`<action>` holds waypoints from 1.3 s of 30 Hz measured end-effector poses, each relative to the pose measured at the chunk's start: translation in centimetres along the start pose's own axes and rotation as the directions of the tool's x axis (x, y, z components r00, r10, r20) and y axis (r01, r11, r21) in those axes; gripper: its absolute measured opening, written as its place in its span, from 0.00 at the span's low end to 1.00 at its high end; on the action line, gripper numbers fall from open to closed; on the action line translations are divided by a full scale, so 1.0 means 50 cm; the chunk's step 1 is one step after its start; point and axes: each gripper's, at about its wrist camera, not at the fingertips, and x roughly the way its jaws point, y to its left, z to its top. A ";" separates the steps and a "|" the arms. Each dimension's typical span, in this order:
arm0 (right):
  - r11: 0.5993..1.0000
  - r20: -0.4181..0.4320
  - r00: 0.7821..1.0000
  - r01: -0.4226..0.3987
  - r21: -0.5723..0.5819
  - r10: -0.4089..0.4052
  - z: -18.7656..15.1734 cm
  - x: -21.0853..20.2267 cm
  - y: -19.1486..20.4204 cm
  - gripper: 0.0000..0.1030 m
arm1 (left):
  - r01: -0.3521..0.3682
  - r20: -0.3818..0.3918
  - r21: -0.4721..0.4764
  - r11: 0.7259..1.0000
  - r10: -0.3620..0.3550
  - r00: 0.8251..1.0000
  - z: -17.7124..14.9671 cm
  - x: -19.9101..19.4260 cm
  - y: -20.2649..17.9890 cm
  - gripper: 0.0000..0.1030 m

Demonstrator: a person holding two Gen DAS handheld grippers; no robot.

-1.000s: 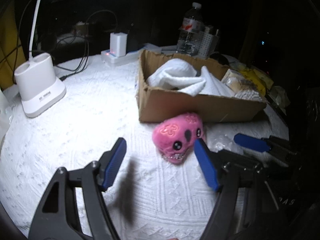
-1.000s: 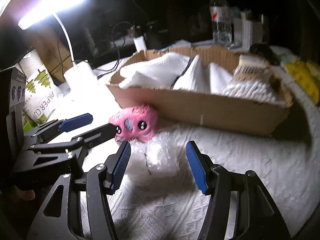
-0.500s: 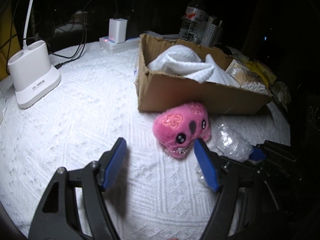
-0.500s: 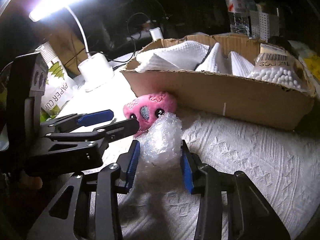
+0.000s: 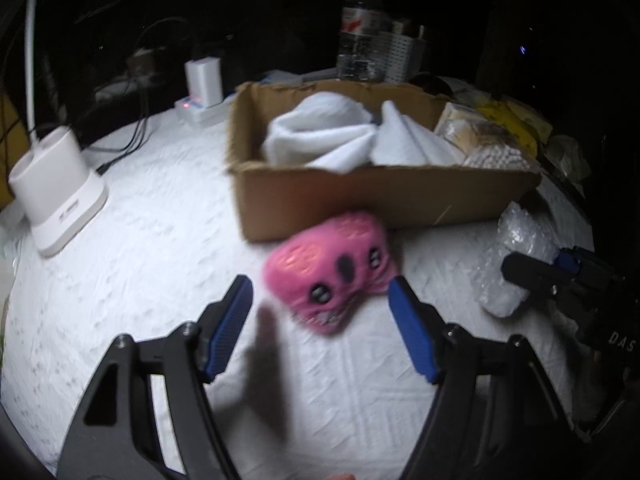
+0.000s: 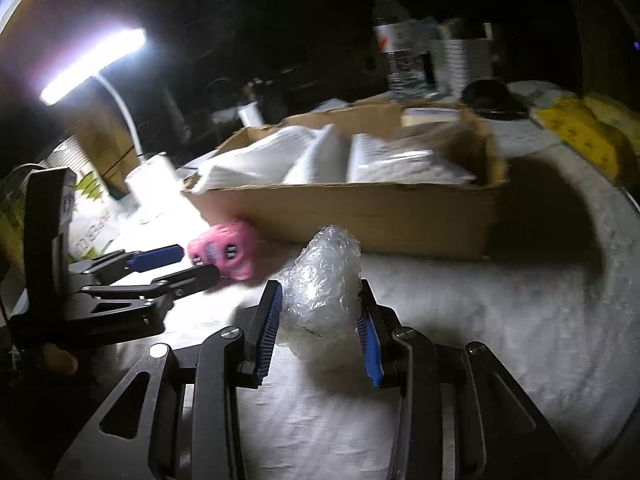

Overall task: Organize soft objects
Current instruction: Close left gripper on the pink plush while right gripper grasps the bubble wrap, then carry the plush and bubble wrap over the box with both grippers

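Two grabbers at work: both hover over the white bedspread [image 5: 120, 264], one soft thing apiece.
Lamp side: the desk lamp base [image 5: 56, 196] sits far left, well apart from the action.
Left gripper [image 5: 320, 312]: fingers spread wide, nothing pinched. The pink plush [image 5: 332, 268] lies on the cover just ahead of the tips, closer to the right-hand pad, tucked against the front wall of the cardboard box [image 5: 360, 196].
Right gripper [image 6: 318, 320]: this is the change. A second ago its fingers stood apart around the bubble wrap wad [image 6: 324, 284]; they've just been closing and now both blue pads press into it.
Meaning for the job: I'd say the wad is bagged and headed for the box, which already holds white towels [image 5: 320, 136]. The plush looks next, not yet grabbed.
Left cam only: the plush's face straight on, plus the charger block [image 5: 204, 80] behind.
Right cam only: the pads actually squeezing the wrap, the glowing lamp head [image 6: 92, 64], and the paper cup pack [image 6: 90, 208] at far left. From the left cam the wad is only a blurry lump at the edge.
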 end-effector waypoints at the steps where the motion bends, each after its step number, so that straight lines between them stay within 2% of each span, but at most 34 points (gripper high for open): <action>1: 1.000 0.001 1.000 -0.005 0.010 0.005 0.000 -0.001 -0.009 0.37 | -0.007 -0.002 0.011 1.000 0.007 1.000 0.005 0.006 -0.009 0.70; 4: 1.000 0.005 1.000 -0.020 0.012 0.020 0.000 -0.002 -0.015 0.37 | -0.052 -0.020 0.028 0.998 0.052 0.998 0.018 0.030 -0.025 0.70; 7: 0.999 0.000 0.999 -0.036 0.005 0.036 -0.002 -0.002 -0.019 0.37 | -0.054 -0.067 0.018 0.998 0.056 0.996 0.027 0.057 -0.025 0.70; 11: 0.998 0.003 0.998 -0.060 0.009 0.060 -0.001 -0.001 -0.021 0.37 | -0.075 -0.083 0.058 0.995 0.080 0.993 0.031 0.070 -0.041 0.70; 16: 0.997 0.005 0.997 -0.074 0.006 0.074 -0.002 -0.002 -0.023 0.37 | -0.050 -0.078 0.054 0.997 0.054 0.996 0.033 0.070 -0.043 0.69; 17: 0.997 0.005 0.997 -0.074 0.007 0.074 -0.003 -0.003 -0.024 0.38 | -0.039 -0.074 0.052 0.998 0.042 0.996 0.033 0.068 -0.043 0.62; 25: 0.998 0.006 0.998 -0.059 0.017 0.058 -0.003 -0.005 -0.024 0.37 | 0.008 -0.037 0.084 0.996 -0.004 0.999 0.021 0.038 -0.054 0.41; 30: 0.998 0.013 0.999 -0.049 0.040 0.049 0.000 -0.010 -0.030 0.37 | 0.035 -0.020 0.085 0.996 -0.033 0.999 0.018 0.016 -0.051 0.39; 34: 0.998 0.019 0.999 -0.038 0.048 0.037 0.000 -0.020 -0.032 0.37 | 0.065 -0.007 0.097 0.993 -0.065 0.998 0.014 -0.006 -0.048 0.28; 39: 0.998 0.037 0.999 -0.009 0.059 0.007 0.006 -0.039 -0.043 0.38 | 0.099 0.012 0.090 0.991 -0.101 0.995 0.018 -0.027 -0.044 0.28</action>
